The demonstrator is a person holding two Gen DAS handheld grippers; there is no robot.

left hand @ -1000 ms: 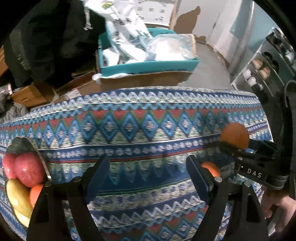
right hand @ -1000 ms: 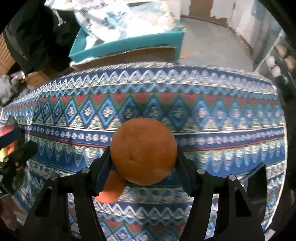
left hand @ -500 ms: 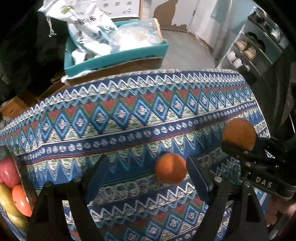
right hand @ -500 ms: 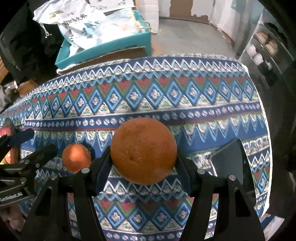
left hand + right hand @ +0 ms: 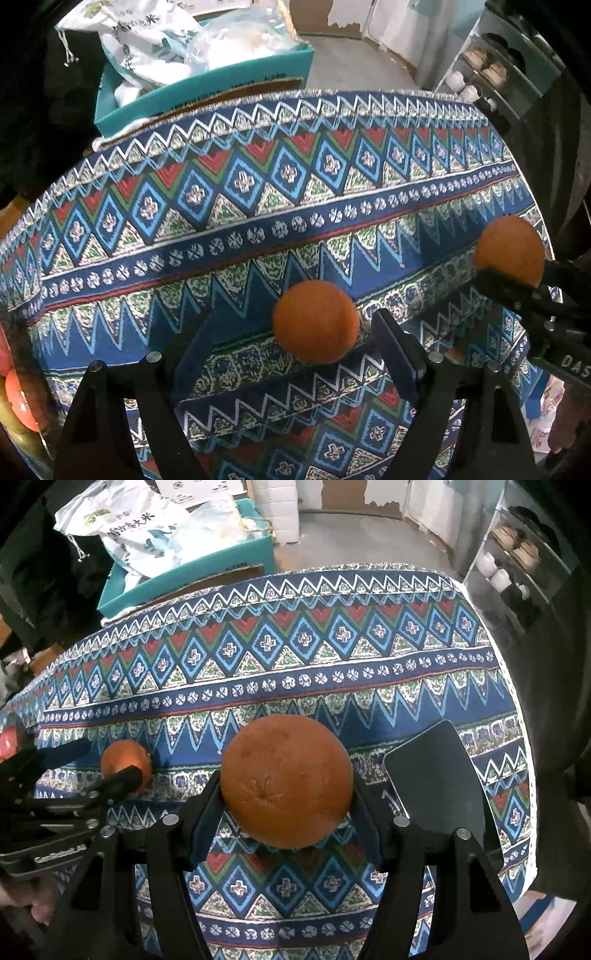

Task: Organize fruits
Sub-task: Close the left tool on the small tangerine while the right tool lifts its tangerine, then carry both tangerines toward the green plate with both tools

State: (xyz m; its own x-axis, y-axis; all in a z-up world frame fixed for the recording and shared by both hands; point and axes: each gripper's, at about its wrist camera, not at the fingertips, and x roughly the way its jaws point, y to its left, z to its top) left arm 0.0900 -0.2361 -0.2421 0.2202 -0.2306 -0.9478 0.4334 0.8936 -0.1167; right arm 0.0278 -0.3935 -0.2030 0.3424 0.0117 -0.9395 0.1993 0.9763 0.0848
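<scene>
A small orange (image 5: 316, 321) lies on the patterned tablecloth (image 5: 258, 192). My left gripper (image 5: 293, 332) is open and hangs over it. The fruit sits between the two fingers, close to the right one, with a clear gap on the left. My right gripper (image 5: 286, 794) is shut on a larger orange (image 5: 286, 781) and holds it above the cloth. From the right wrist view the small orange (image 5: 125, 762) shows at the left, with the left gripper (image 5: 99, 764) around it. In the left wrist view the right gripper (image 5: 517, 273) and its orange (image 5: 509, 251) are at the right.
A bowl of fruit (image 5: 18, 402) peeks in at the left edge. A flat black slab (image 5: 436, 775) lies on the cloth right of the held orange. Behind the table are a teal box (image 5: 184, 579) with bags and a shoe shelf (image 5: 517, 561).
My left gripper has moved right along the table until the small orange lies between its fingers; the fruit bowl has slid to the frame's edge. The right gripper carried its orange rightward, revealing the black slab.
</scene>
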